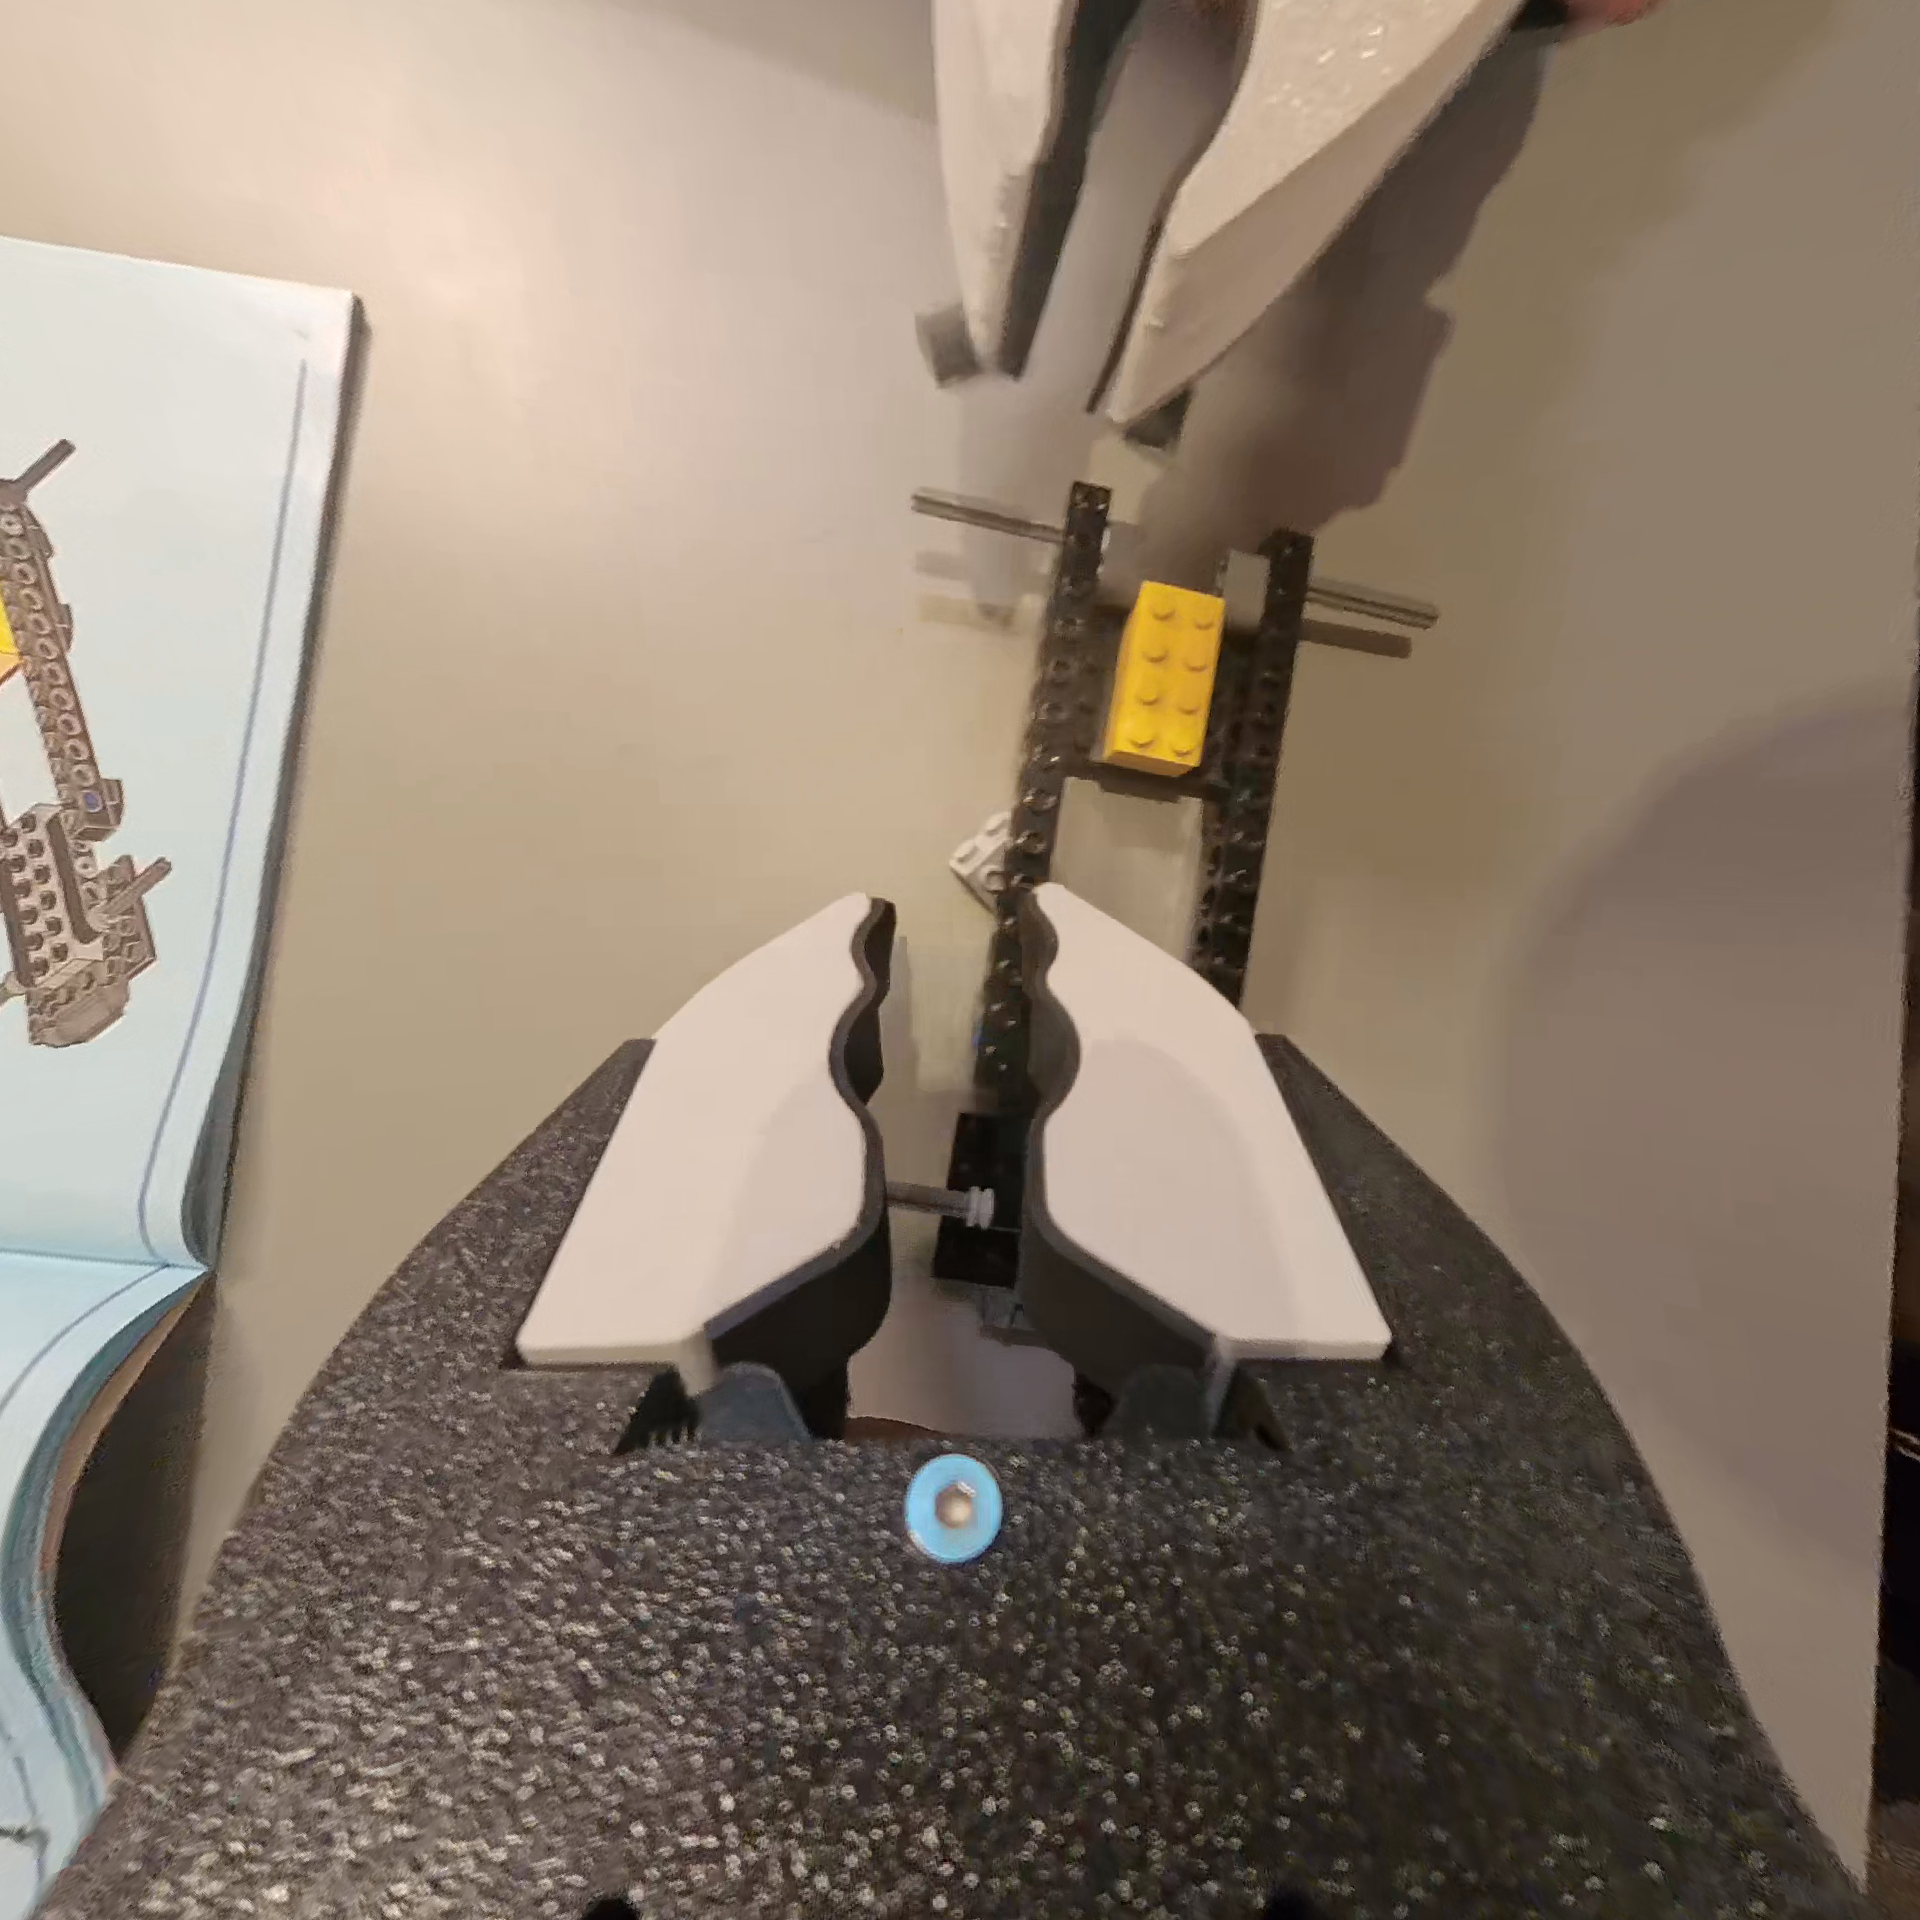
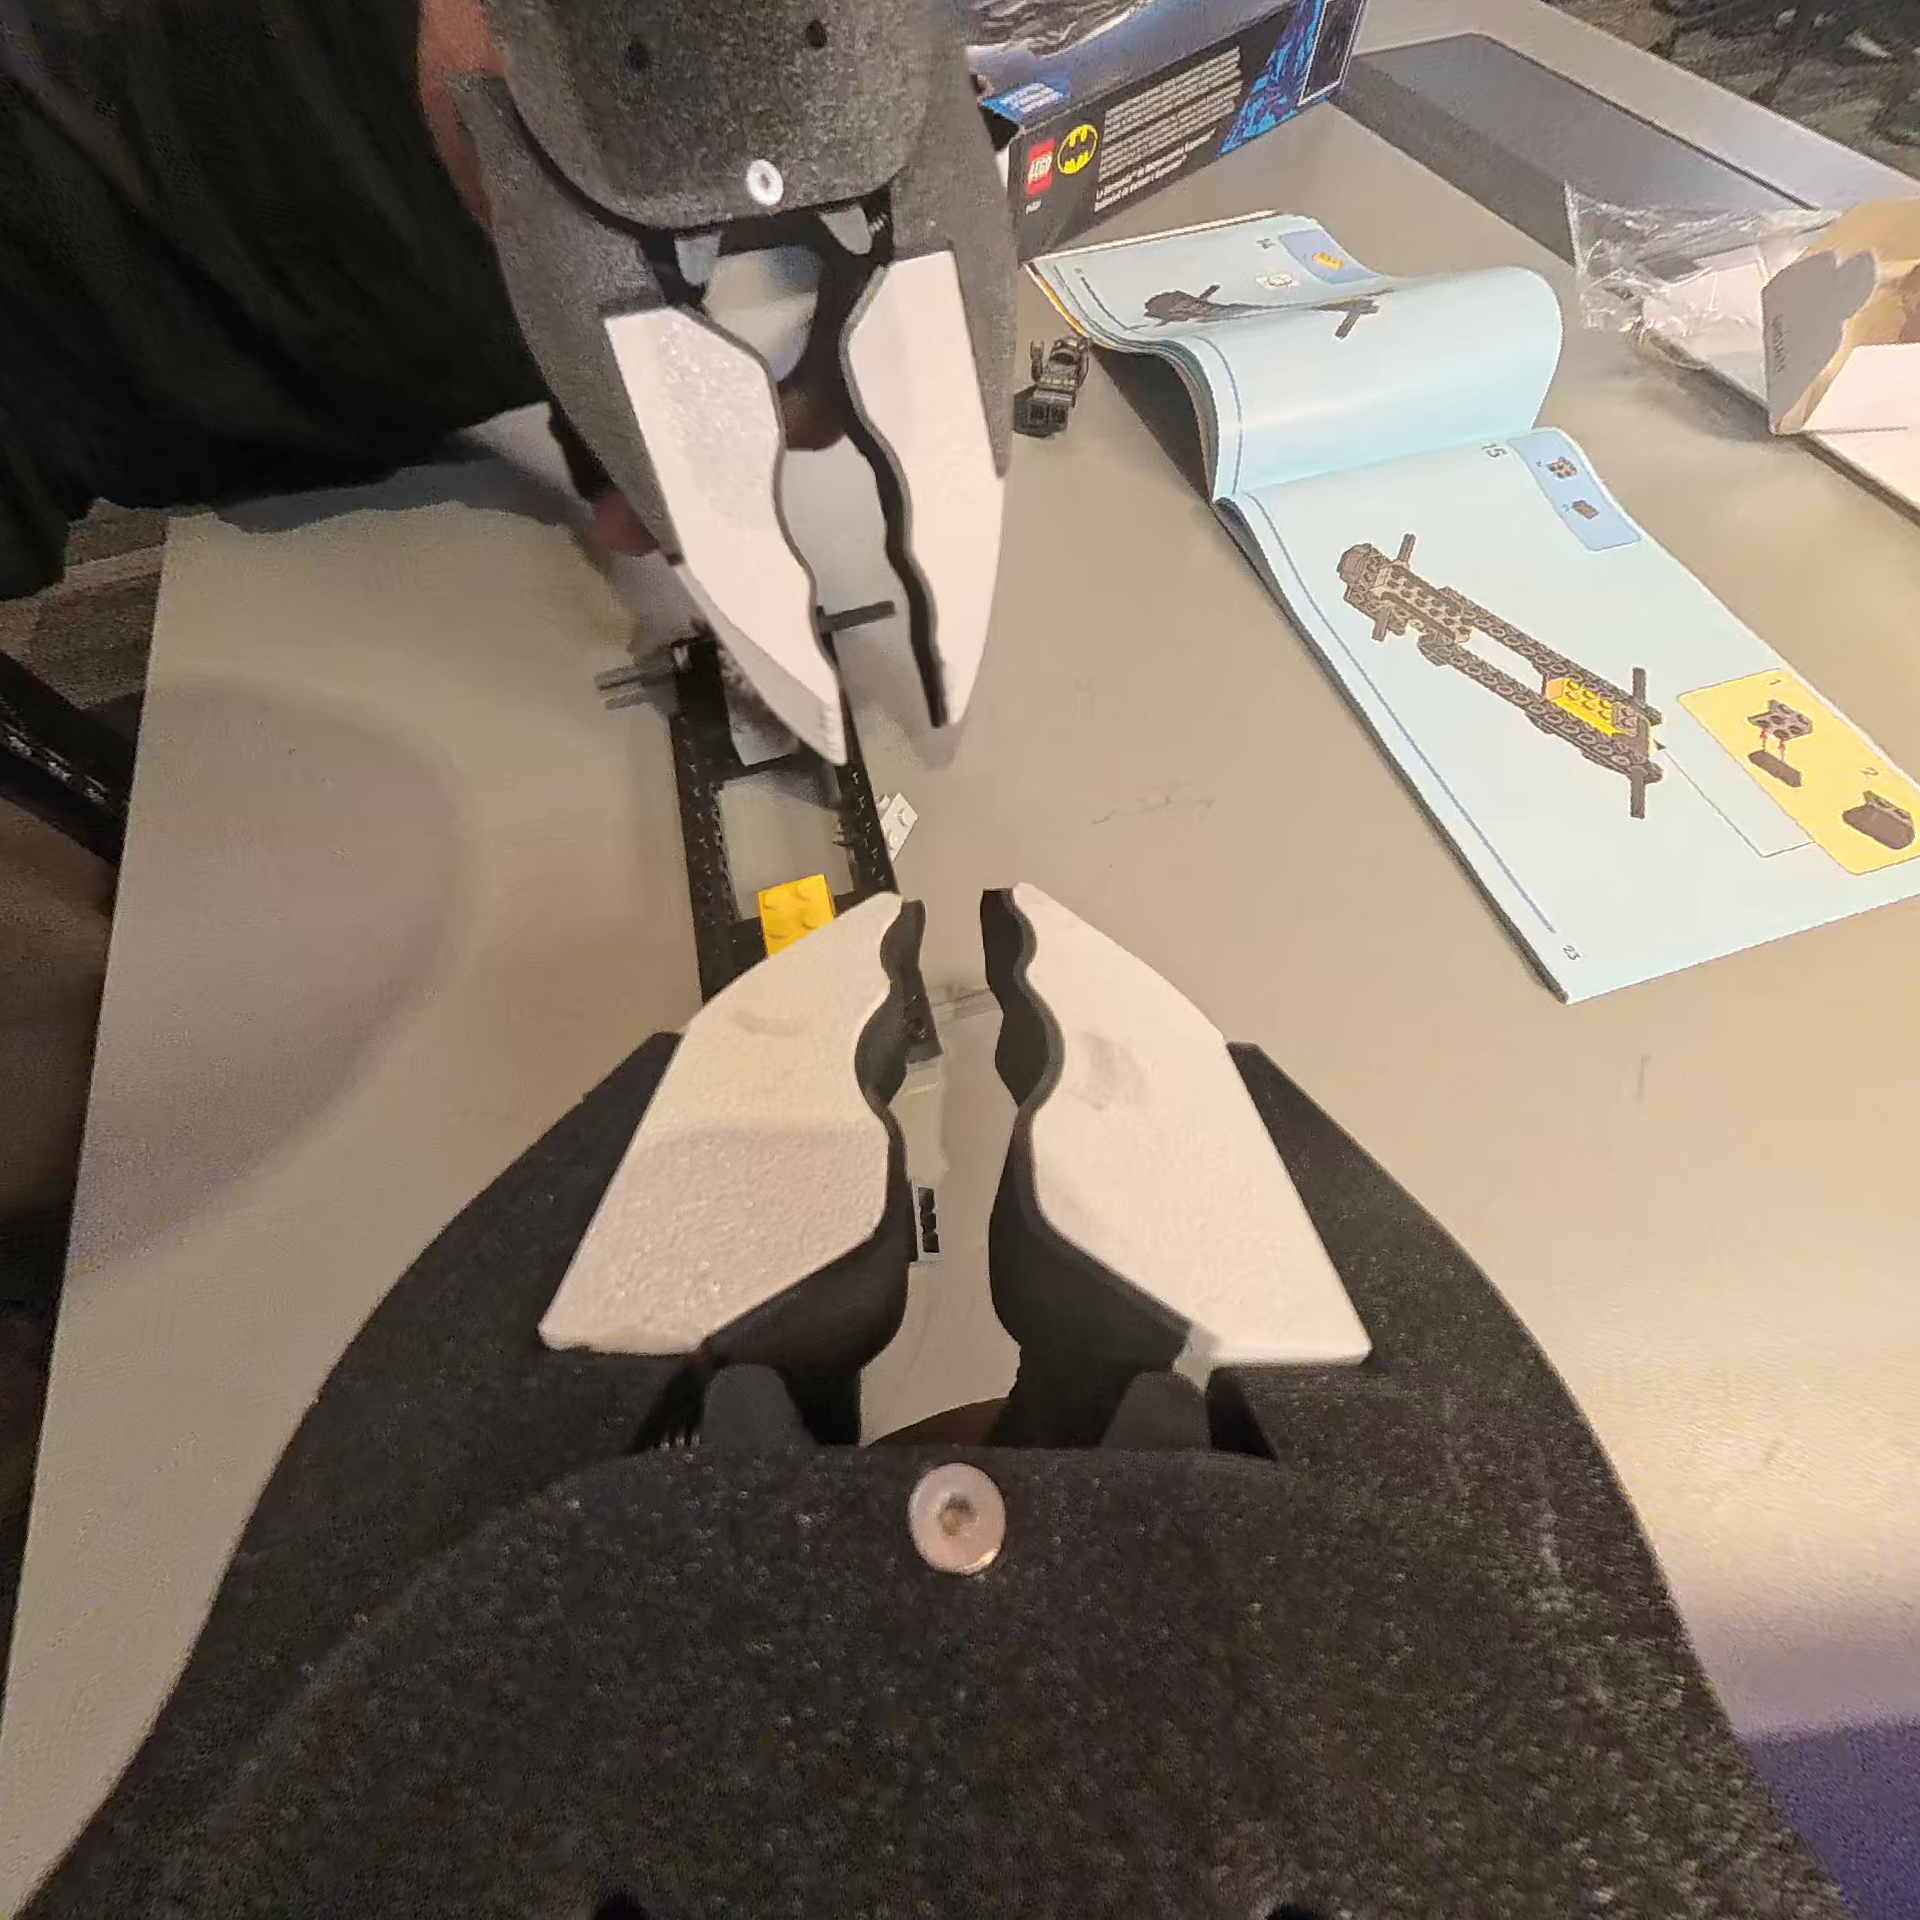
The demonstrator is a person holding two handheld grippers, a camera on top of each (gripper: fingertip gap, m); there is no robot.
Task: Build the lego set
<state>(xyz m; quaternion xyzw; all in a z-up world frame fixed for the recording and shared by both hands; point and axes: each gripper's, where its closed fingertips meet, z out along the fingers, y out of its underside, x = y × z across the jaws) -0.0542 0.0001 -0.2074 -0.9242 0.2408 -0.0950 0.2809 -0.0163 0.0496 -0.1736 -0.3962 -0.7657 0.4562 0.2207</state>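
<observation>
A long black beam frame [image 1: 1247,790] lies on the grey table, with a yellow brick [image 1: 1164,675] across it, grey axles at its ends and a small white plate [image 1: 977,857] beside it. My left gripper [image 1: 961,904] is open over the frame's near end. The left beam runs along its right finger, and a gap shows at the other pad. In the right wrist view, my right gripper [image 2: 951,909] is open with a narrow gap over the opposite end of the frame [image 2: 707,831], near the yellow brick [image 2: 795,904]. Table shows between its tips. The left gripper [image 2: 888,727] faces it.
An open light-blue instruction booklet [image 2: 1507,623] lies right of the frame and also shows in the left wrist view [image 1: 156,727]. Behind it are a dark box [image 2: 1143,114], a small black figure [image 2: 1055,379], a clear plastic bag [image 2: 1662,249] and a torn paper bag [image 2: 1839,312]. A person in dark clothing [image 2: 208,260] is at the table's edge. The grippers' ends are close to 8 cm from one another. The small black figure [image 2: 1055,379] lies around 20 cm away from my left fingertips.
</observation>
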